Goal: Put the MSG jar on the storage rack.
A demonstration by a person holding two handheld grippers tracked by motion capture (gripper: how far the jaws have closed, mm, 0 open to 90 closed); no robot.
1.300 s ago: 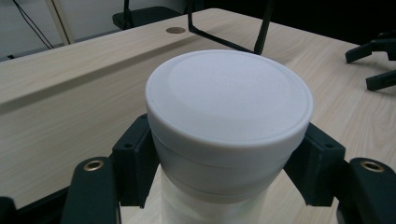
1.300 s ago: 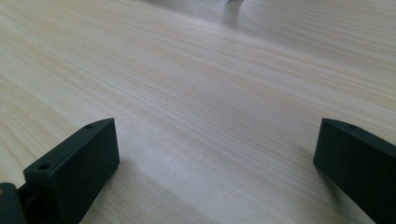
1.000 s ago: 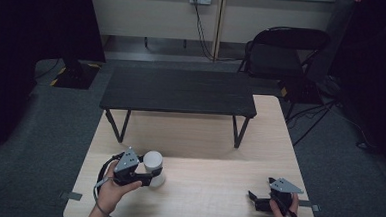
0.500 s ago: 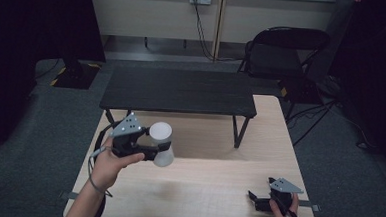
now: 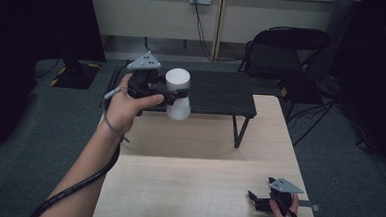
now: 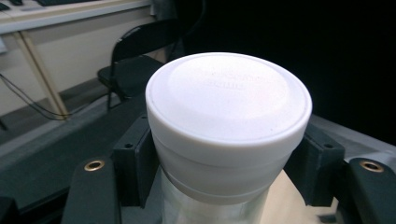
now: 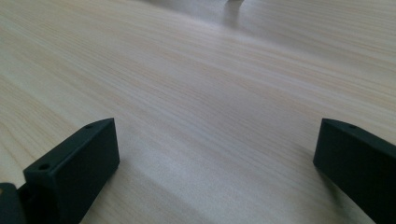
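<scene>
Left gripper [image 5: 174, 96]: jaws clamping the white round-lidded plastic container [image 5: 177, 93] from both sides just under the lid rim, w/ the body hanging below. Probably so the lid's lip is stopping it slipping down.
Container: being held in the air, tilted a bit, above the far left part of the light wooden table [image 5: 202, 189], in front of the low black bench [image 5: 217, 92]. Touching nothing but the jaws.
Right gripper [image 5: 261, 201]: lying low on the table's near right corner, well apart from the container, jaws standing wide w/ nothing between. Prob. parked out of the way.
Black folding chair [image 5: 284, 53]: standing behind the bench, uninvolved.
</scene>
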